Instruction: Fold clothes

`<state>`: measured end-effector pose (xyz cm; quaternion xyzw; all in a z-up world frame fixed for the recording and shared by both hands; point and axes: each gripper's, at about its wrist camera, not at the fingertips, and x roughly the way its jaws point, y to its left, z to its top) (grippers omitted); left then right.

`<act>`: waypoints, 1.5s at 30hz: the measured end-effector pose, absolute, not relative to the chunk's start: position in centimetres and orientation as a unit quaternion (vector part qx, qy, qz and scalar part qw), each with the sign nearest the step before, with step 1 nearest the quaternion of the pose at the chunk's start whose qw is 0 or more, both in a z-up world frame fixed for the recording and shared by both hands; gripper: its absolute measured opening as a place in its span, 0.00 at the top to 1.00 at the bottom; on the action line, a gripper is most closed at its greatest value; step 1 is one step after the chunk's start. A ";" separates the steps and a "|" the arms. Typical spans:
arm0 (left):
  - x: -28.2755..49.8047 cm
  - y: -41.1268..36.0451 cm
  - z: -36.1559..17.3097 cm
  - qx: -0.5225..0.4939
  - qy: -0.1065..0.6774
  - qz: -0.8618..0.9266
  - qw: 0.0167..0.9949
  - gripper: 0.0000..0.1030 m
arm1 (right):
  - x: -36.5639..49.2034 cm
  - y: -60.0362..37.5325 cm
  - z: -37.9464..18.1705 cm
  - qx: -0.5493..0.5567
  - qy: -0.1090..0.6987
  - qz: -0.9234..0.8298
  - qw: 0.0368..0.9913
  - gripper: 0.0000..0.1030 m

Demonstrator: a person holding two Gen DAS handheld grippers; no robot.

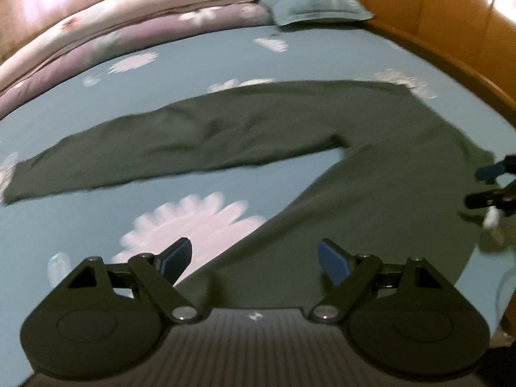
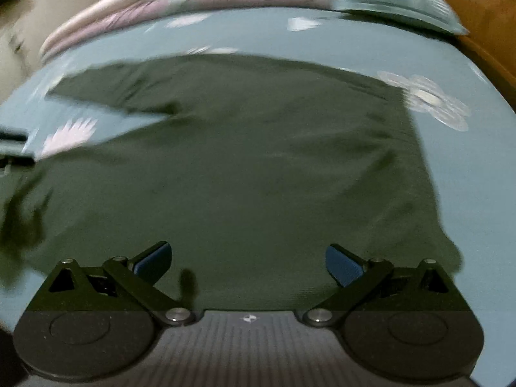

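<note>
A dark green pair of trousers (image 1: 371,167) lies spread flat on the bed, its two legs splayed apart in a V toward the left. My left gripper (image 1: 254,258) is open and empty, hovering over the near leg. The right gripper (image 1: 483,187) shows at the right edge of the left wrist view, over the waist end. In the right wrist view the trousers (image 2: 242,161) fill the middle, and my right gripper (image 2: 248,262) is open and empty just above the fabric's near edge.
The blue bedsheet (image 1: 274,54) has white flower prints. A folded pink and purple quilt (image 1: 129,22) and a blue pillow (image 1: 309,0) lie at the back. An orange-brown headboard (image 1: 451,16) runs along the right side.
</note>
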<state>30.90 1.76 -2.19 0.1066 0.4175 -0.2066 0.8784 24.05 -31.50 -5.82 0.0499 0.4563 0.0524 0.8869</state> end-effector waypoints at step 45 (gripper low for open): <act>29.4 -8.9 -2.5 0.131 0.445 -0.266 0.845 0.17 | 22.0 -35.8 -6.9 0.045 0.464 0.096 0.879 0.00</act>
